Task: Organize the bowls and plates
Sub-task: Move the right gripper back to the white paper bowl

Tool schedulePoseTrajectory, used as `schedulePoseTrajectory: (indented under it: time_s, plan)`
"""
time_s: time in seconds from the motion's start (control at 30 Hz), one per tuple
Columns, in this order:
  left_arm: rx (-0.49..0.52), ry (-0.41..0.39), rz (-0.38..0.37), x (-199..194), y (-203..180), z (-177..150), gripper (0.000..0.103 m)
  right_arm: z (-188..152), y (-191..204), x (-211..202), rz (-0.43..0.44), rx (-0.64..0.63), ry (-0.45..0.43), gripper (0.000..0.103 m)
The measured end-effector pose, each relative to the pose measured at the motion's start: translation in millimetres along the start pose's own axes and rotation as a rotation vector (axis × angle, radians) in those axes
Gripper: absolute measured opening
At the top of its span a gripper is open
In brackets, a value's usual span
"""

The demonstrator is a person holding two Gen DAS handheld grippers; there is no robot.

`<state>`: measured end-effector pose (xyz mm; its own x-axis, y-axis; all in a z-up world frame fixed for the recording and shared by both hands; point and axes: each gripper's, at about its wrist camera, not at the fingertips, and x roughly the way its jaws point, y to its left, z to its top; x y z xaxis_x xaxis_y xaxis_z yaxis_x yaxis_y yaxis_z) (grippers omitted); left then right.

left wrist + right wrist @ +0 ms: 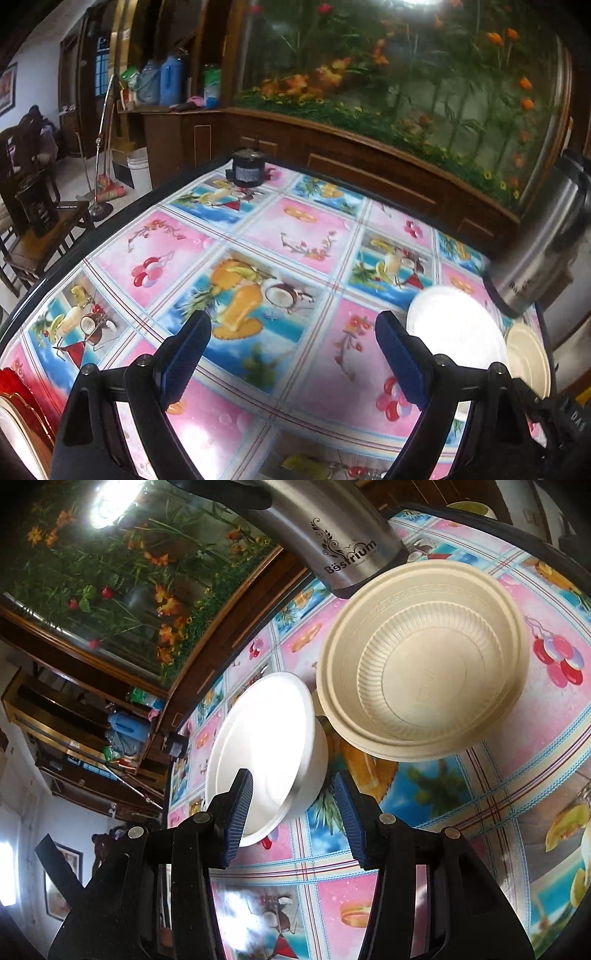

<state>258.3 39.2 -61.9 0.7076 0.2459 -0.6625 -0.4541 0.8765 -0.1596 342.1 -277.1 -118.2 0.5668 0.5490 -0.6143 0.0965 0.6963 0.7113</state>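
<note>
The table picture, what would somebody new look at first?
Probably the bright tablecloth with pink and blue fruit squares, spread over the whole table. Next, the cream bowl and the white bowl sitting side by side just beyond the open right tongs, with a shiny steel flask behind them. Behind the table glows a big tank full of orange flowers.

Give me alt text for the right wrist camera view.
The open right claw reaches toward a white bowl, one finger over its rim. A beige ribbed bowl sits beyond, near a steel flask, on a fruit-print tablecloth.
</note>
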Motion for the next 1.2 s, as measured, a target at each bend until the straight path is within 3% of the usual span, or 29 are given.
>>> schedulePoseTrajectory:
  time_s: [0.2, 0.37, 0.87, 1.0, 1.2]
  plan:
    - [0.054, 0.009, 0.005, 5, -11, -7, 0.091, -5, 1, 3, -0.011, -0.020, -0.021, 0.047]
    - [0.078, -0.029, 0.004, -3, -17, -8, 0.091, -8, 1, 6, -0.025, -0.038, -0.026, 0.047]
    - [0.083, -0.023, -0.021, -5, -23, -10, 0.091, -10, 5, 7, -0.061, -0.038, -0.054, 0.047]
    - [0.077, -0.019, -0.030, -5, -22, -9, 0.091, -10, 9, 11, -0.074, -0.034, -0.068, 0.056]
    - [0.073, -0.006, -0.036, -3, -21, -9, 0.091, -10, 17, 21, -0.114, -0.050, -0.078, 0.056]
